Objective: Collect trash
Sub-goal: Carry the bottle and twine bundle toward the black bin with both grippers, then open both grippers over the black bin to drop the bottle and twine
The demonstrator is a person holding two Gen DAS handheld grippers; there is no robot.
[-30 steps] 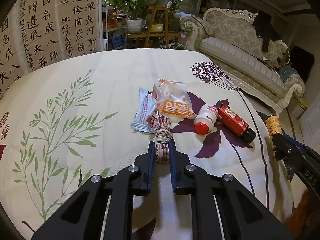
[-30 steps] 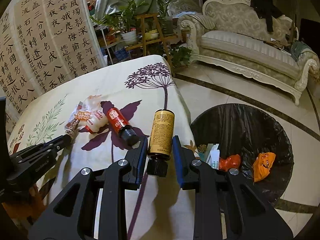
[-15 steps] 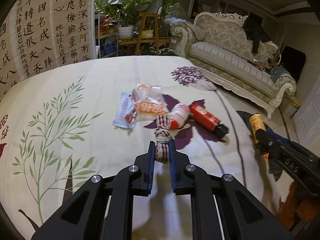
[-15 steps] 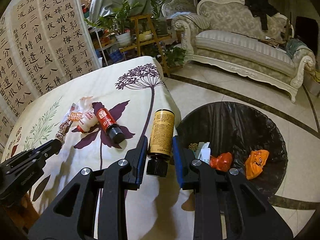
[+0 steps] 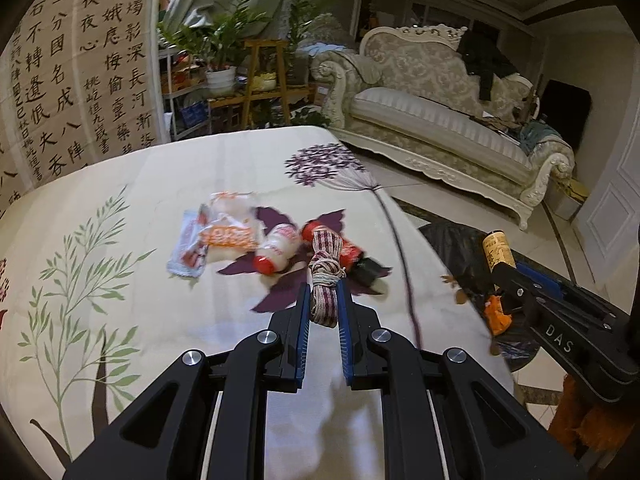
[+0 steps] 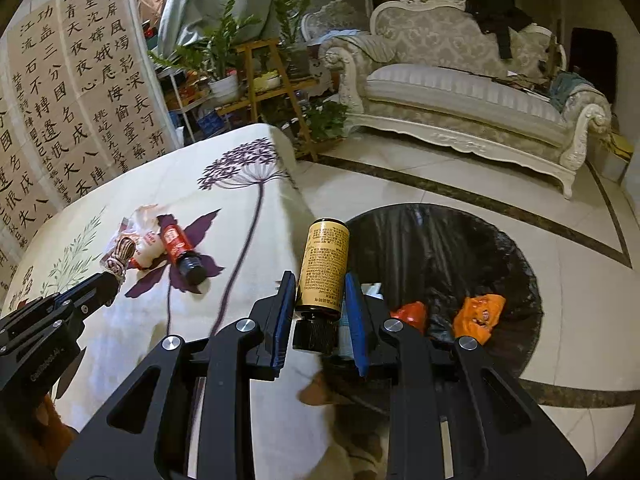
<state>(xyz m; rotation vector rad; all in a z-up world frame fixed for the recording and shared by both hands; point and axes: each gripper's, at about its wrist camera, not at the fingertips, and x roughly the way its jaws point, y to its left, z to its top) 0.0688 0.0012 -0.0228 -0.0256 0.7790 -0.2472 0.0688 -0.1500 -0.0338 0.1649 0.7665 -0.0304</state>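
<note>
1. Amber bottle (image 6: 325, 268) is clamped between the right gripper (image 6: 320, 308) fingers, now carried off the worktop (image 6: 132, 184) edge to the bin bag (image 6: 460, 248) rim.
2. Left gripper (image 5: 324, 308) fingers are closed on the rope bundle (image 5: 325, 276), swung toward the bin side.
3. Judgement: both loads are near release.
4. Remaining on the worktop: red bottle (image 6: 180, 246), white bottle (image 5: 276, 250), wrappers (image 5: 216, 232).
</note>
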